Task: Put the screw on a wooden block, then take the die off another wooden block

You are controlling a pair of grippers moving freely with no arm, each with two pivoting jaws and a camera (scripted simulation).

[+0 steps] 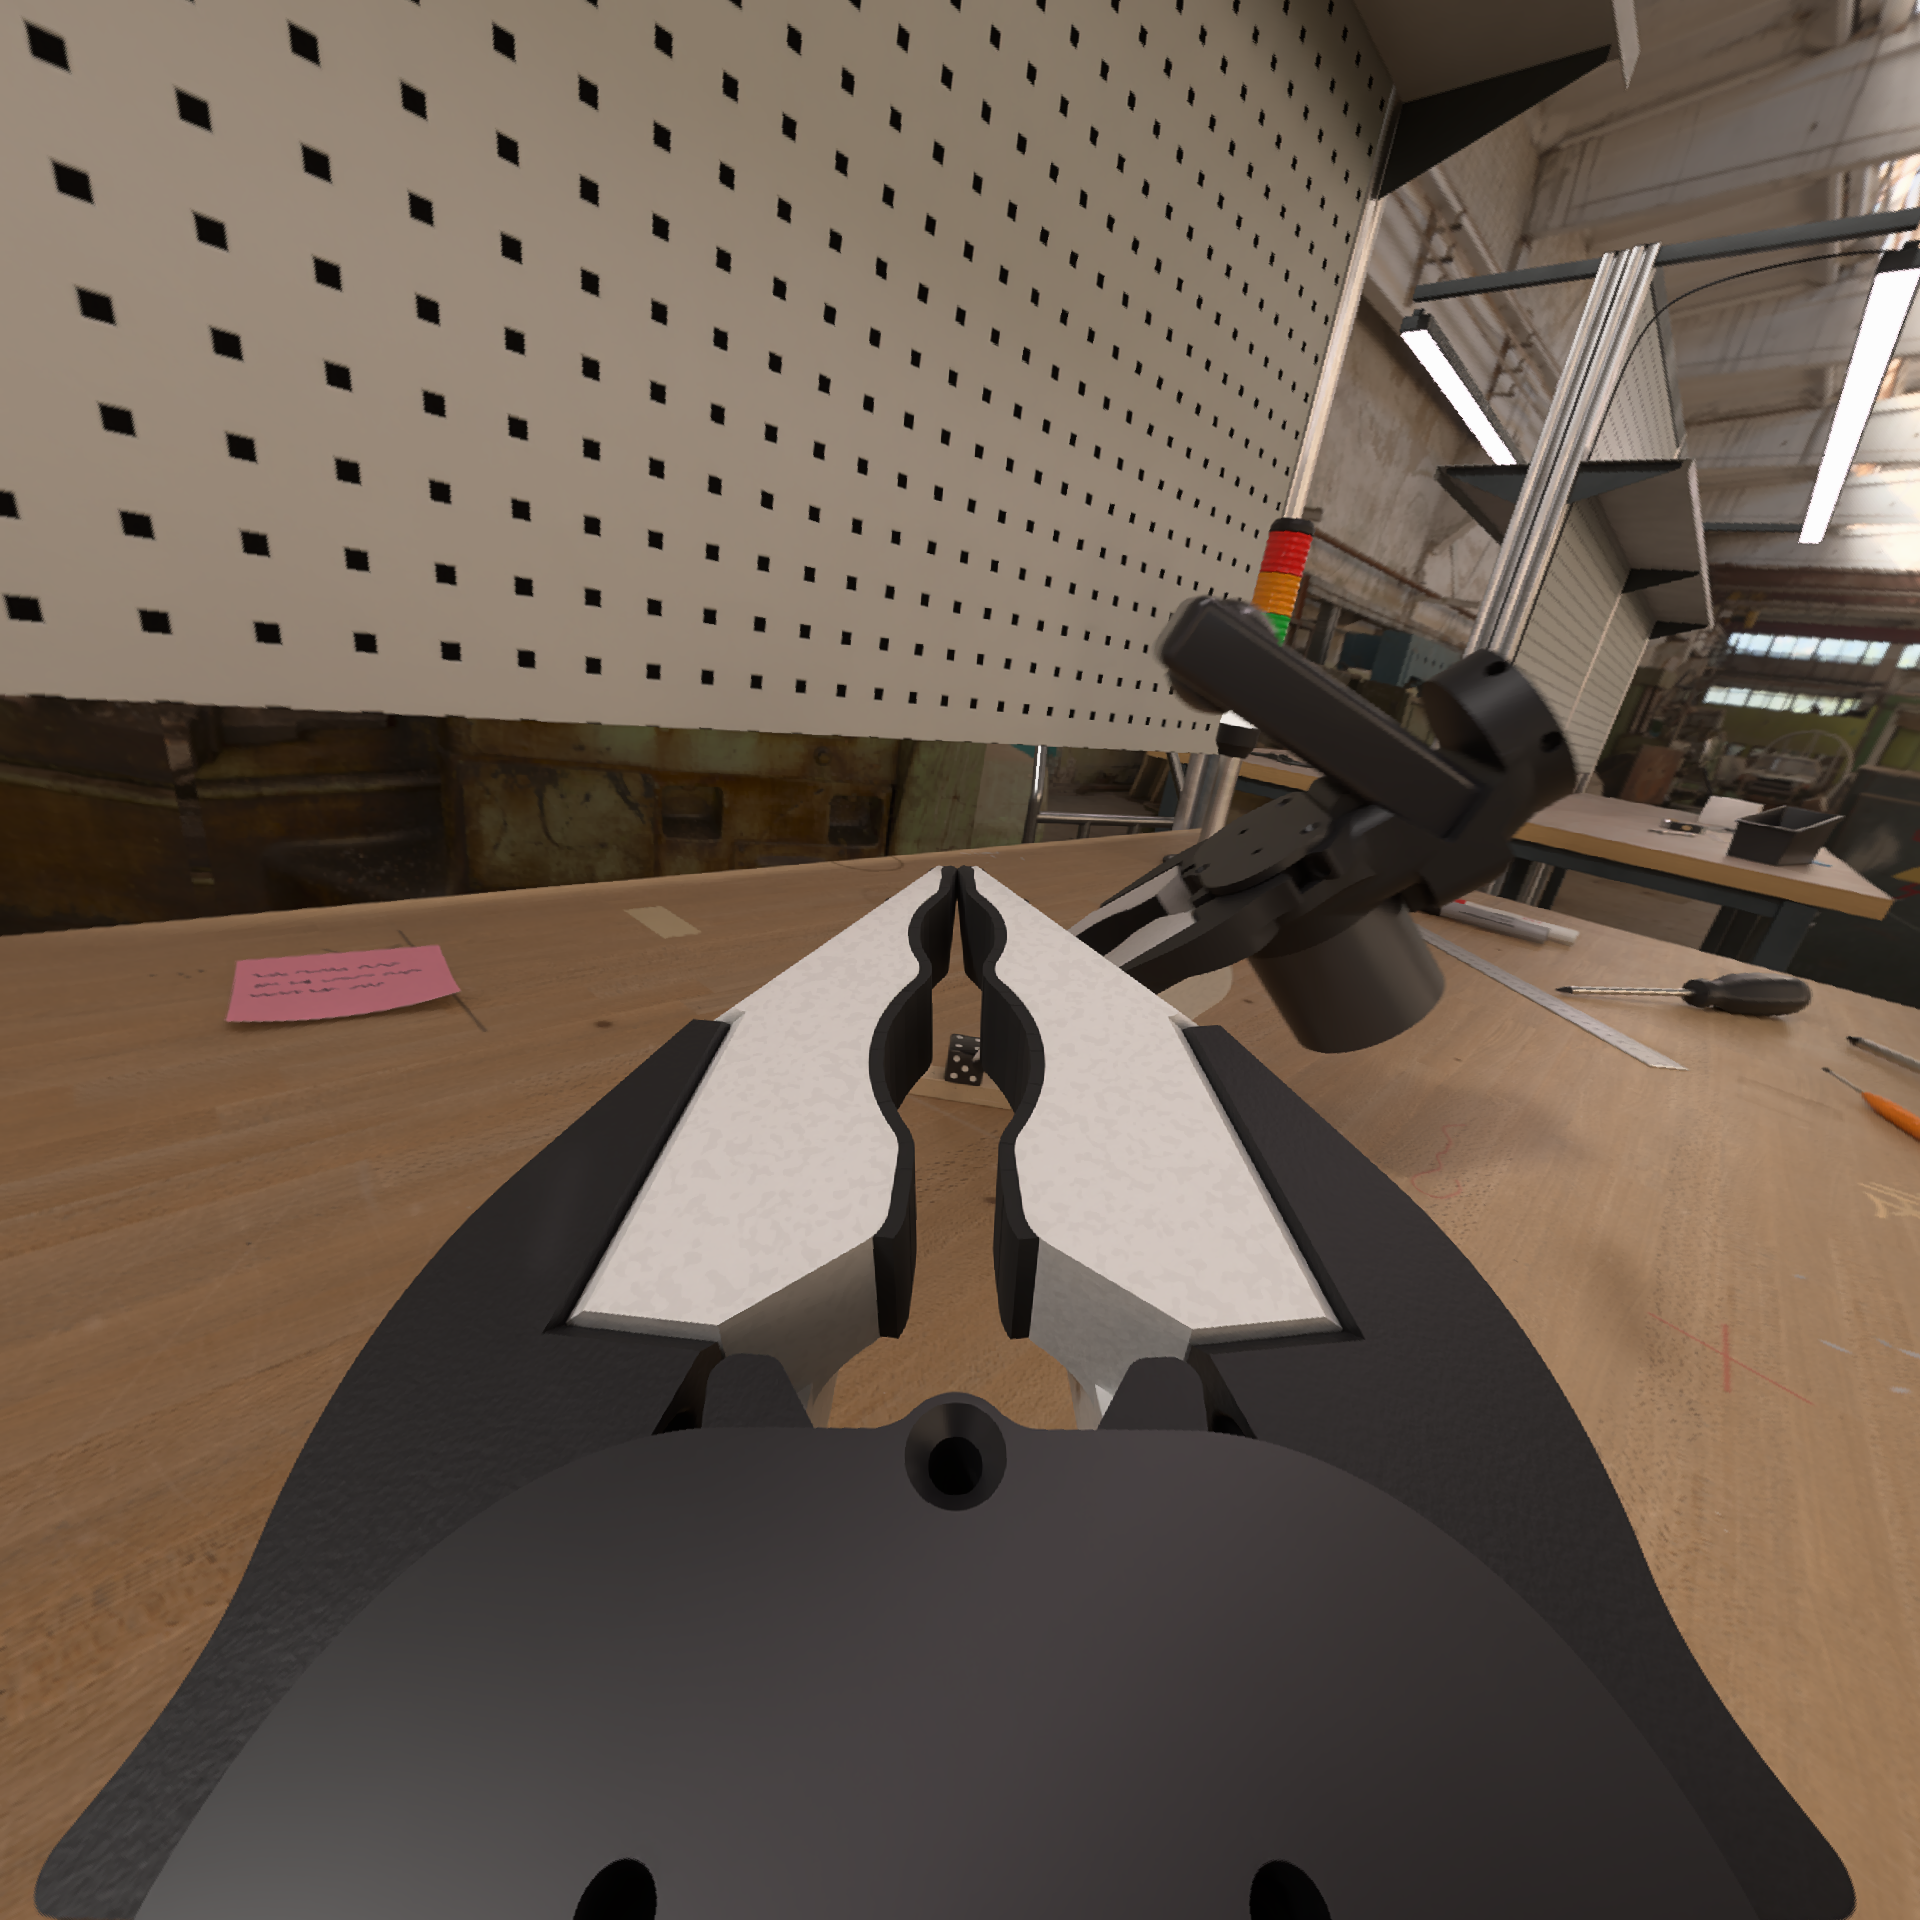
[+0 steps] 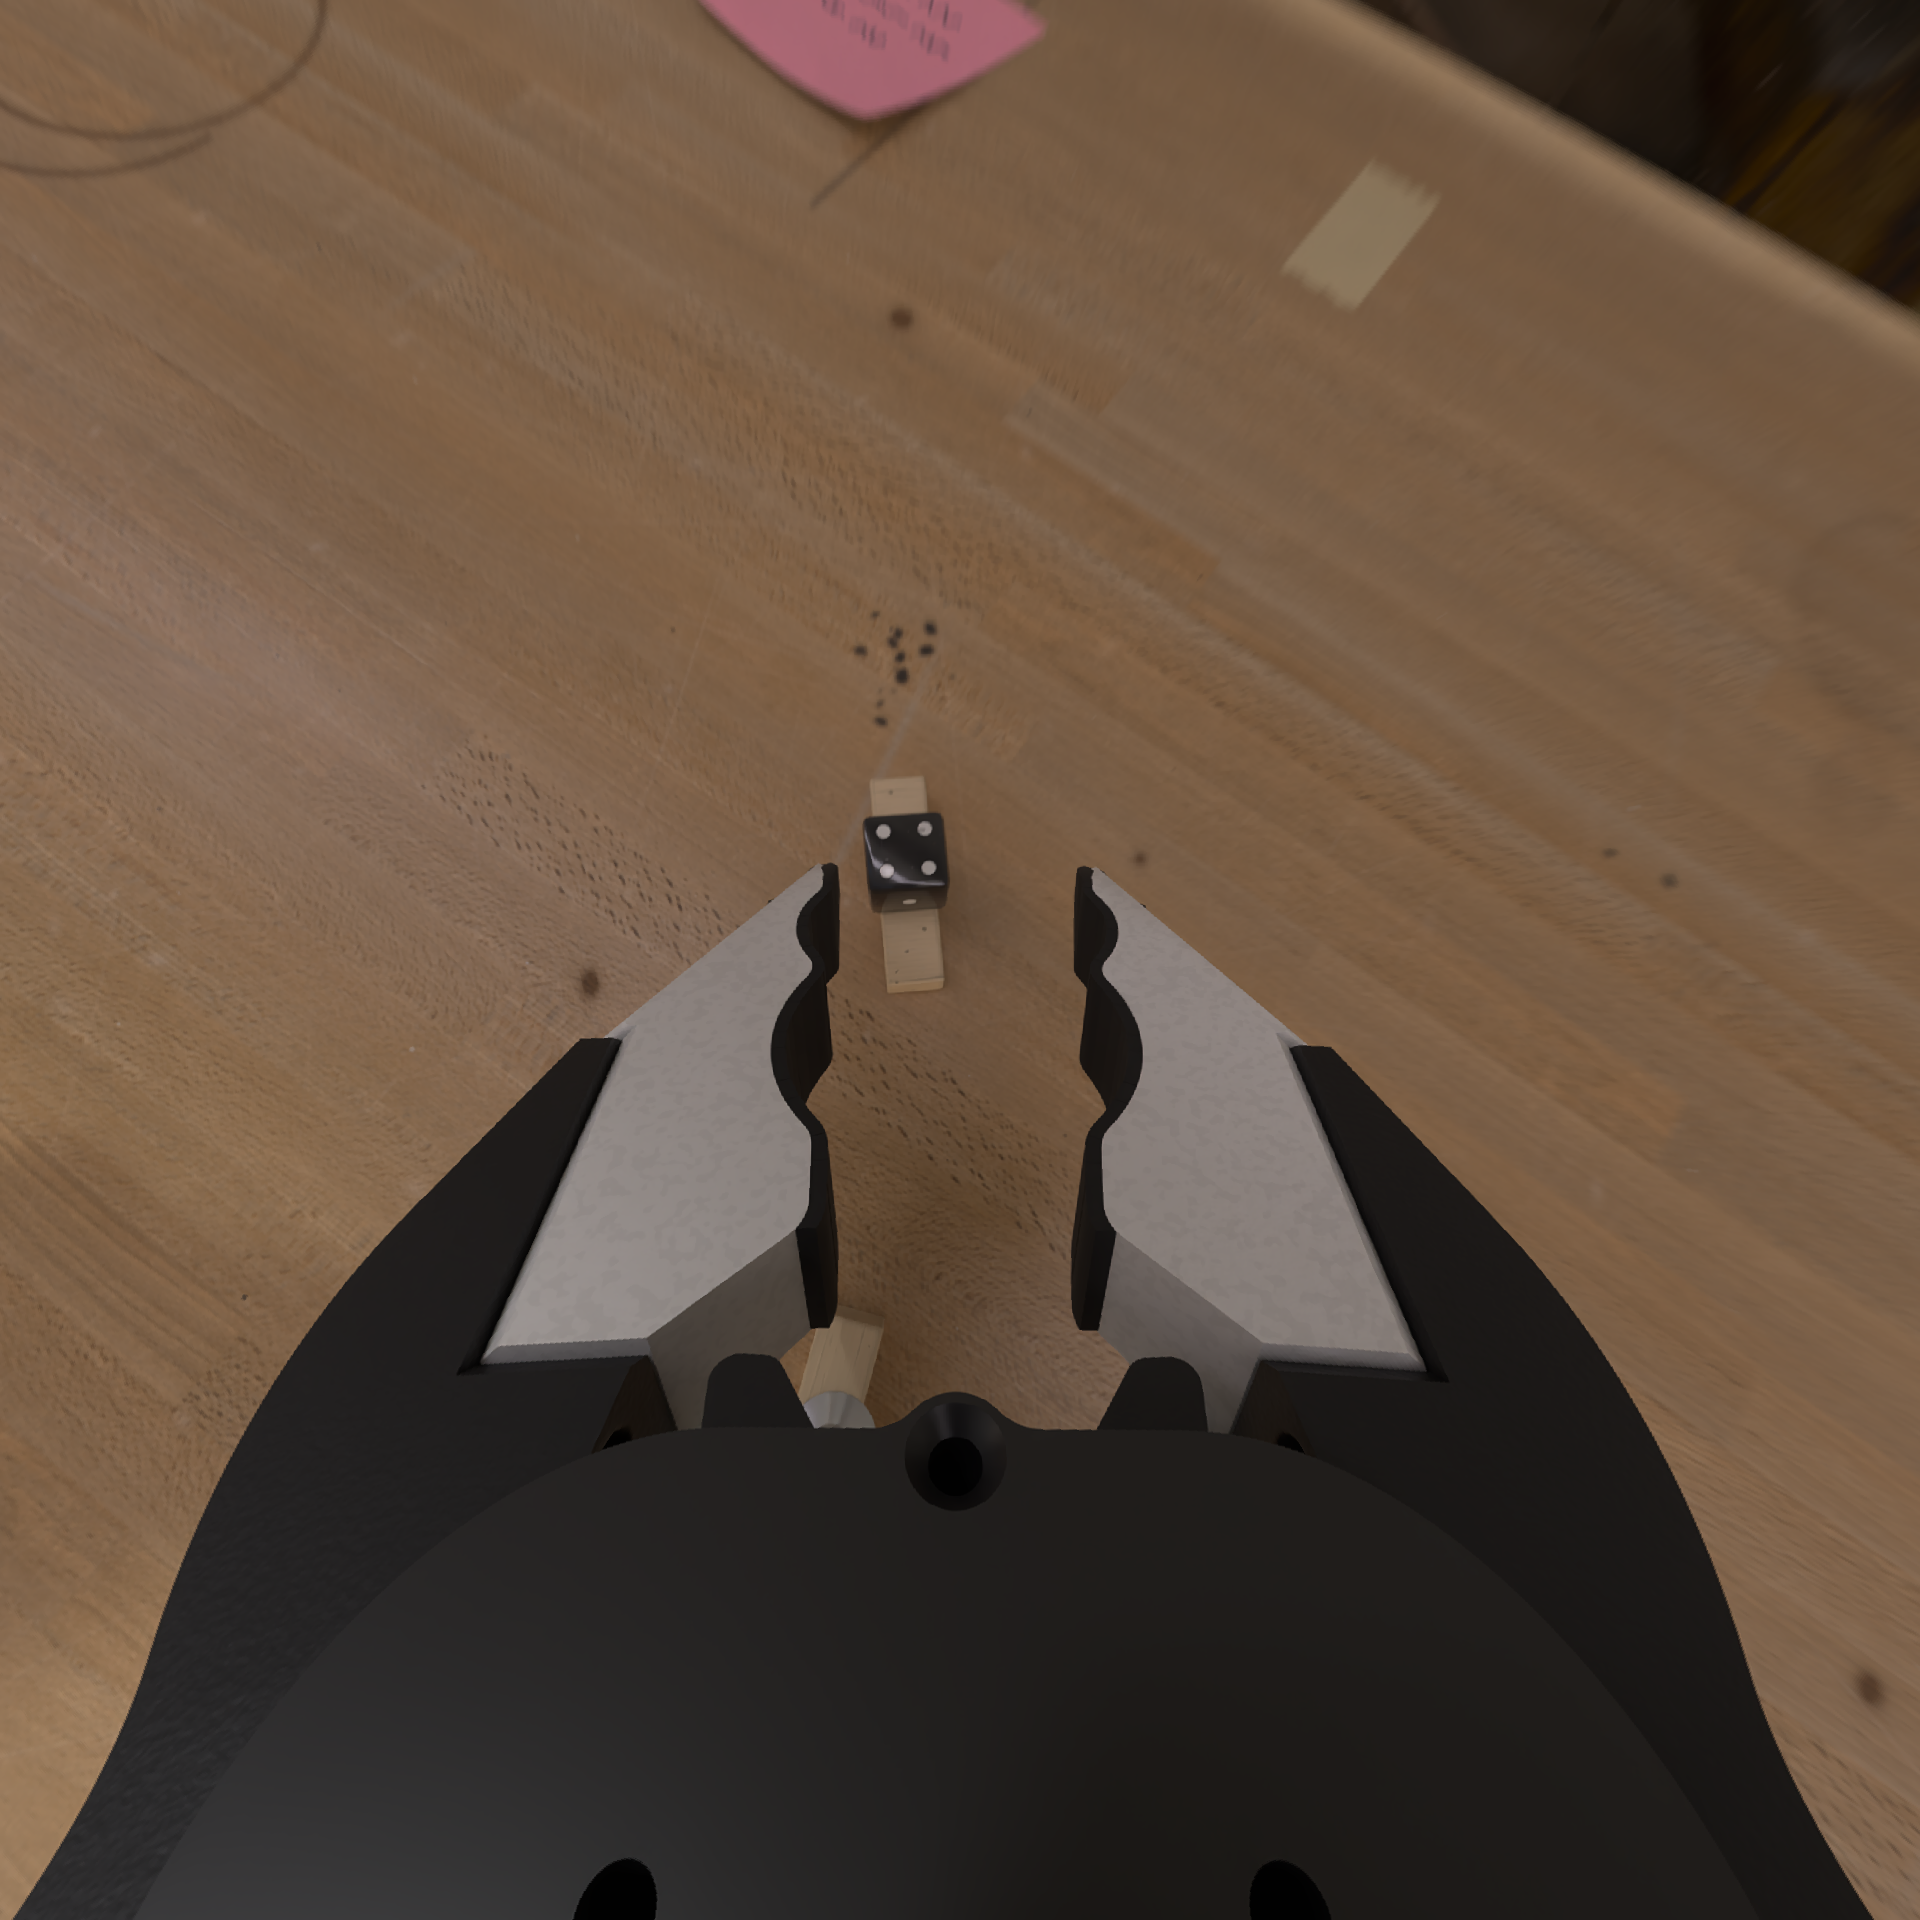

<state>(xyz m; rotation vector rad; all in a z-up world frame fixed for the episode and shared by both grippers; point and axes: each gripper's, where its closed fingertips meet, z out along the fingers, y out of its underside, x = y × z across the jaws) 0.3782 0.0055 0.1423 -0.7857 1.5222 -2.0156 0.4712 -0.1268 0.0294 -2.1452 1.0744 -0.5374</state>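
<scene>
A black die [image 2: 904, 857] with white pips sits on a small pale wooden block [image 2: 914, 940] on the bench. My right gripper [image 2: 956, 883] is open and empty, angled down, with the die just ahead of its left fingertip [image 2: 826, 894]. A second pale block [image 2: 847, 1356] lies under the gripper's base, and a grey screw [image 2: 834, 1408] shows at its near end, mostly hidden. My left gripper [image 1: 956, 878] is shut and empty, held low over the bench. The die [image 1: 964, 1060] shows through the gap between its fingers.
A pink sticky note [image 1: 341, 982] lies on the wooden bench [image 1: 312, 1195] to the left, also seen in the right wrist view [image 2: 883, 42]. The right gripper's body [image 1: 1351, 862] hangs ahead to the right. A screwdriver [image 1: 1725, 994] and a steel ruler [image 1: 1548, 1003] lie far right. A pegboard wall [image 1: 623, 364] stands behind.
</scene>
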